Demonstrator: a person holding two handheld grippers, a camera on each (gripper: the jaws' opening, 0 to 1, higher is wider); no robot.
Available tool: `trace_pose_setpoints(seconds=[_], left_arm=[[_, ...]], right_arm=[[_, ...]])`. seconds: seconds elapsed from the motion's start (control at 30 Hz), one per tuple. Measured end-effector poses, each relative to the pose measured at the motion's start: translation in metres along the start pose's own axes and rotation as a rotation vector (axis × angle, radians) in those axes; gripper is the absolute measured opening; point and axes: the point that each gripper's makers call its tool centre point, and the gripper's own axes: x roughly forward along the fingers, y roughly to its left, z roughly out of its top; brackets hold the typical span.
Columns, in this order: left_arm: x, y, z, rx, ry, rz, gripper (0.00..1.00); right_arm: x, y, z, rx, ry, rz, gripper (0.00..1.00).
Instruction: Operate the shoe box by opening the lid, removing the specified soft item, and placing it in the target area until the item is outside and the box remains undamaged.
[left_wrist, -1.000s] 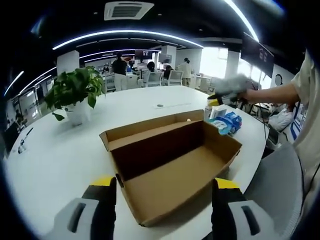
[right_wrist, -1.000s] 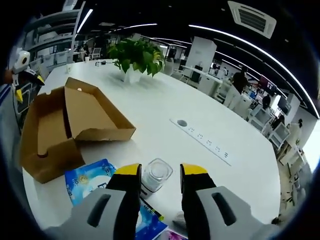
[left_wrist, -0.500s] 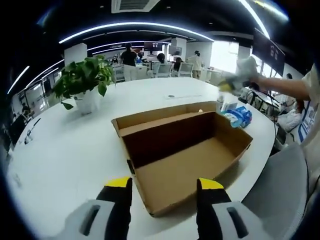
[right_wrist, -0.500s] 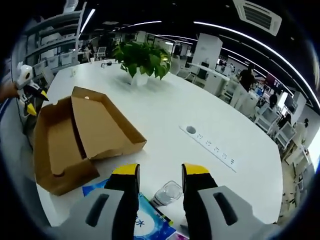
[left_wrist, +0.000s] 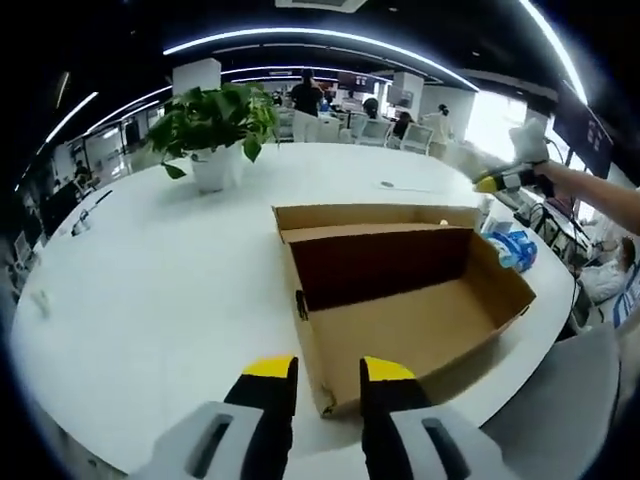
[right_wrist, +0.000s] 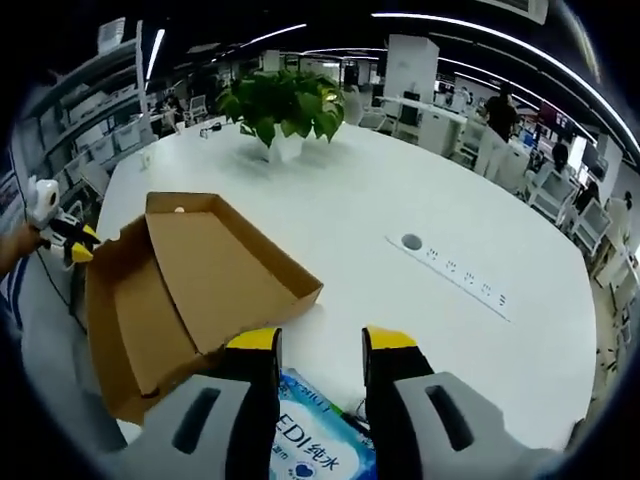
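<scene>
Shoe box (left_wrist: 400, 300) sits open on the table (left_wrist: 150, 290); both claws (left (left_wrist: 328, 372), right (right_wrist: 320, 342)) parted, grasping nothing.

- right gripper (right_wrist: 318, 350) at bottom, yellow-tipped jaws apart, nothing between them
- blue pack (right_wrist: 320, 445) with white lettering lies on white table (right_wrist: 400, 200), under the jaws
- open cardboard shoe box (right_wrist: 190, 290) left of jaws, lid flap folded out
- left gripper (right_wrist: 55, 232) at far left edge
- potted plant (right_wrist: 280, 105) far side
- socket strip (right_wrist: 455, 275) on table, right
</scene>
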Motion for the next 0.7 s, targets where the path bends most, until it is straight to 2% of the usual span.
trace_pose_setpoints(seconds=[0.13, 0.27, 0.43, 0.7], left_arm=[[0.000, 0.001, -0.004, -0.065, 0.017, 0.008, 0.15], [0.000, 0.000, -0.007, -0.124, 0.024, -0.001, 0.10], [0.001, 0.003, -0.009, -0.119, 0.039, 0.016, 0.06], [0.002, 0.003, -0.012, -0.133, 0.061, 0.022, 0.05]], right_arm=[[0.009, 0.002, 0.001, 0.021, 0.016, -0.002, 0.29], [0.017, 0.005, 0.003, 0.053, 0.026, 0.011, 0.29], [0.027, 0.006, 0.003, 0.092, 0.044, 0.015, 0.27], [0.046, 0.012, 0.004, 0.153, 0.080, 0.014, 0.27]])
